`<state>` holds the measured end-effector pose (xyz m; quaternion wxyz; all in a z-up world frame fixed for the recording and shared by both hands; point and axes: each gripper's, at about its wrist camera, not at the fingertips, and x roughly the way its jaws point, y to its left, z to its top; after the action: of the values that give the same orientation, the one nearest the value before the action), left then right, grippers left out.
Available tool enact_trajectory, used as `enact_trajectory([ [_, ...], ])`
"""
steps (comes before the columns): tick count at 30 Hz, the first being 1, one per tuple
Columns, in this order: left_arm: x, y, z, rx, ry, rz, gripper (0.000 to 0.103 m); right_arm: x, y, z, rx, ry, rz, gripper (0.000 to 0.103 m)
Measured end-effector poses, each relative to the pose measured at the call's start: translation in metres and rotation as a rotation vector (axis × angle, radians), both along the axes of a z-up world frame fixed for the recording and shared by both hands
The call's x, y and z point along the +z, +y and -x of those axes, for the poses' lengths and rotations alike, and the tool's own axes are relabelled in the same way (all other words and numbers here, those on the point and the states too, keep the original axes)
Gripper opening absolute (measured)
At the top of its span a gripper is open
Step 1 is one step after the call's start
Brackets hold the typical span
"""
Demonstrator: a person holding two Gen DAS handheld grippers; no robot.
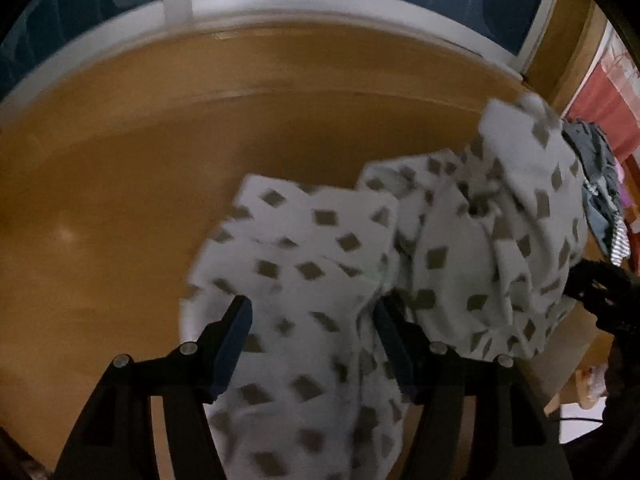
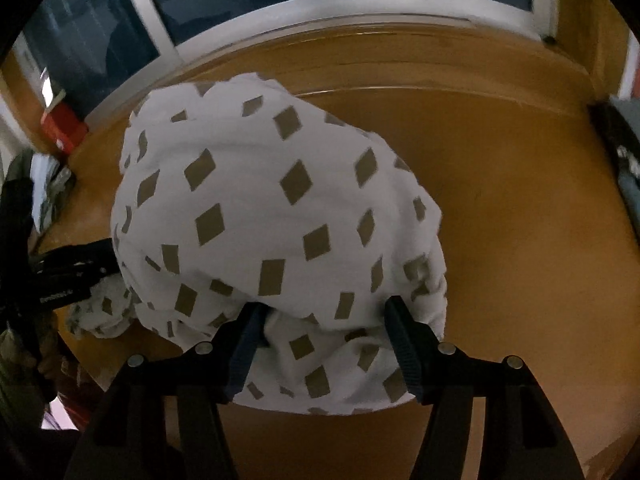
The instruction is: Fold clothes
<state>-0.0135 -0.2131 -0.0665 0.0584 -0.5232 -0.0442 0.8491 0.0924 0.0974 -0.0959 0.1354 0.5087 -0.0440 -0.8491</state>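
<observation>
A white garment with grey-brown diamond print (image 1: pixel 320 248) lies bunched on the orange-brown table (image 1: pixel 120 200). My left gripper (image 1: pixel 312 312) is open, its fingers wide apart on either side of a fold of the cloth. In the right wrist view the same garment (image 2: pixel 260 200) rises in a rounded heap. My right gripper (image 2: pixel 326 312) is open too, with the heap's near edge between its fingers. The left gripper (image 2: pixel 68 272) shows as a black shape at the heap's left side. The right gripper (image 1: pixel 592 288) appears at the far right of the left wrist view.
A white window frame (image 1: pixel 280 4) runs along the table's far edge. A pile of grey and striped clothes (image 1: pixel 600 184) sits at the right end, before a red curtain (image 1: pixel 612 108). A red box (image 2: pixel 64 128) and more cloth (image 2: pixel 48 188) lie at the left end.
</observation>
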Motion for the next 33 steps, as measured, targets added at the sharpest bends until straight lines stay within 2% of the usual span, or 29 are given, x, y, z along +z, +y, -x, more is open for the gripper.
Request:
enact_trajectory([
  [1, -0.007, 0.004, 0.002, -0.003, -0.012, -0.002, 0.059, -0.002, -0.001, 0.004, 0.012, -0.005, -0.002, 0.062],
  [2, -0.009, 0.01, 0.003, -0.01, 0.001, 0.022, 0.05, -0.004, -0.003, 0.008, 0.023, -0.01, -0.003, 0.057],
  [3, -0.008, 0.016, 0.003, -0.029, 0.018, 0.052, 0.031, -0.006, -0.004, 0.012, 0.035, -0.015, -0.001, 0.051],
  [4, -0.007, 0.021, 0.003, -0.045, 0.03, 0.075, 0.022, -0.007, -0.007, 0.016, 0.048, -0.02, 0.018, 0.035],
  [5, -0.003, 0.021, 0.003, -0.043, 0.036, 0.086, 0.007, -0.004, -0.01, 0.019, 0.055, -0.013, 0.033, 0.021],
  [8, 0.019, 0.003, 0.003, 0.029, 0.107, 0.16, 0.007, 0.025, -0.017, 0.022, 0.1, 0.068, 0.097, 0.011],
  [10, 0.045, -0.03, -0.001, 0.133, 0.185, 0.193, 0.007, 0.058, -0.024, 0.023, 0.15, 0.151, 0.18, 0.01],
  [12, 0.067, -0.066, -0.006, 0.24, 0.234, 0.209, 0.007, 0.087, -0.035, 0.021, 0.2, 0.229, 0.219, 0.009],
  [14, 0.083, -0.097, -0.01, 0.335, 0.262, 0.274, 0.007, 0.116, -0.05, 0.015, 0.271, 0.312, 0.263, 0.008],
  [16, 0.093, -0.124, -0.013, 0.422, 0.279, 0.335, 0.007, 0.131, -0.072, 0.015, 0.346, 0.362, 0.31, 0.007],
  [18, 0.096, -0.154, -0.018, 0.506, 0.272, 0.364, 0.007, 0.129, -0.092, 0.013, 0.383, 0.379, 0.267, 0.007],
  [20, 0.092, -0.179, -0.027, 0.57, 0.248, 0.351, 0.007, 0.108, -0.111, 0.025, 0.409, 0.347, 0.167, 0.007],
  [21, 0.089, -0.189, -0.032, 0.594, 0.235, 0.331, 0.009, 0.093, -0.117, 0.032, 0.421, 0.296, 0.139, 0.007],
  [22, 0.085, -0.195, -0.036, 0.603, 0.223, 0.294, 0.01, 0.073, -0.123, 0.036, 0.43, 0.218, 0.117, 0.007],
  [25, 0.068, -0.199, -0.046, 0.606, 0.183, 0.163, 0.013, 0.043, -0.138, 0.047, 0.423, 0.068, 0.082, 0.011],
  [27, 0.058, -0.192, -0.052, 0.591, 0.148, 0.099, 0.015, 0.04, -0.135, 0.047, 0.406, 0.03, 0.081, 0.014],
  [29, 0.049, -0.189, -0.059, 0.569, 0.122, 0.046, 0.015, 0.047, -0.131, 0.052, 0.36, -0.002, 0.078, 0.031],
  [31, 0.048, -0.173, -0.062, 0.539, 0.112, 0.058, 0.018, 0.054, -0.126, 0.054, 0.321, -0.019, 0.091, 0.033],
  [33, 0.047, -0.157, -0.063, 0.506, 0.103, 0.08, 0.032, 0.061, -0.12, 0.056, 0.287, -0.023, 0.111, 0.035],
])
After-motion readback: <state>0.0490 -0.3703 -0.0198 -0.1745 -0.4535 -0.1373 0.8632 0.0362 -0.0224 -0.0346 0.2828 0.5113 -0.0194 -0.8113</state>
